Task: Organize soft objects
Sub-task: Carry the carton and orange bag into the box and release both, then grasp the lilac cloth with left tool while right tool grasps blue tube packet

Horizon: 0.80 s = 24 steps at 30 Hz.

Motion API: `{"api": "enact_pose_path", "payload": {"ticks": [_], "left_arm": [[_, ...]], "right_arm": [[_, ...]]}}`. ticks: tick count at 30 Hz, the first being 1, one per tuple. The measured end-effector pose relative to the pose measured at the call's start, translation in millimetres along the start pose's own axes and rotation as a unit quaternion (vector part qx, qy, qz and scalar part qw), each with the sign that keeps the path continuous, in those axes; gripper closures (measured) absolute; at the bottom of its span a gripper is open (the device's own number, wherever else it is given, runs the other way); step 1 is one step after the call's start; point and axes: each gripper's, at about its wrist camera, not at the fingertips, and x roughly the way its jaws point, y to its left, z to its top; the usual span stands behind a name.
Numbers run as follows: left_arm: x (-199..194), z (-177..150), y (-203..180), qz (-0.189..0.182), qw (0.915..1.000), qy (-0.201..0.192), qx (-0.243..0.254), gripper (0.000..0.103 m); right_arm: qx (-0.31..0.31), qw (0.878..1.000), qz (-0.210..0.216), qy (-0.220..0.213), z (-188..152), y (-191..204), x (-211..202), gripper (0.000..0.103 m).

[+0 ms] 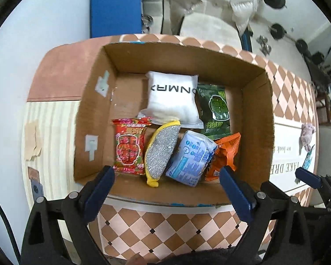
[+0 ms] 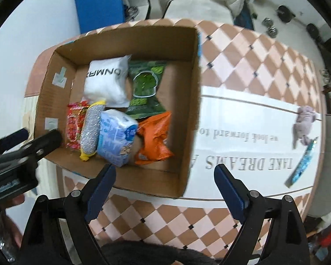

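An open cardboard box [image 1: 92, 101] [image 2: 187, 84] holds several soft packs: a white pouch [image 1: 172, 97] [image 2: 108, 81], a dark green pack [image 1: 214, 110] [image 2: 145, 88], a red snack pack [image 1: 129, 148] [image 2: 74, 125], a silver-and-yellow scrubber [image 1: 162, 152] [image 2: 90, 130], a blue tissue pack [image 1: 192, 156] [image 2: 117, 137] and an orange pack [image 1: 226, 152] [image 2: 153, 139]. My left gripper [image 1: 167, 176] is open and empty over the box's near wall. My right gripper [image 2: 164, 176] is open and empty above the box's near right corner. A purple plush toy [image 1: 306, 135] [image 2: 303, 125] and a blue packet [image 1: 307, 159] [image 2: 302, 165] lie on the table to the right.
The table [image 2: 242, 50] has a checkered cloth with a white printed band. A chair with a white puffy jacket [image 1: 220, 0] stands behind it. A blue mat [image 1: 114, 8] leans at the back left. Dumbbells lie on the floor at the back right.
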Motion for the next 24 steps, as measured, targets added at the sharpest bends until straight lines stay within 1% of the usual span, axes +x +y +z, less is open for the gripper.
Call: {"api": "enact_pose_path", "payload": {"ticks": [1,4,6,14,18,21,24], "left_arm": [[-5.0,-4.2,2.3,0.002,1.0,-0.007,-0.002,0.006],[-18.9,-11.8,5.7,0.008,0.9997,-0.024,-0.005,0.006],[-25.8,-15.6,6.4,0.014,0.9993,-0.034,-0.005,0.006],[-63.8,-25.4,7.3,0.032,0.9969,-0.072,-0.001,0.006],[-77.5,-27.1,4.0,0.036,0.9959,-0.083,0.001,0.006],[-84.6,-27.1,-2.3,0.038,0.9955,-0.087,0.003,0.006],[-91.8,-25.0,-17.3,0.049,0.9941,-0.095,0.019,0.006]], "right_arm": [[0.002,1.0,-0.002,-0.007,-1.9,-1.0,-4.0,0.0],[0.006,0.999,-0.011,-0.034,-8.7,-0.6,-20.2,0.0],[0.005,0.999,-0.01,-0.045,-11.9,1.7,-27.4,0.0],[0.008,0.997,0.016,-0.073,-25.2,8.8,-53.3,0.0],[0.011,0.996,0.031,-0.081,-29.9,8.5,-64.5,0.0],[0.022,0.994,0.046,-0.093,-32.9,1.9,-74.1,0.0],[0.042,0.991,0.063,-0.111,-35.0,-12.3,-83.5,0.0]]}}
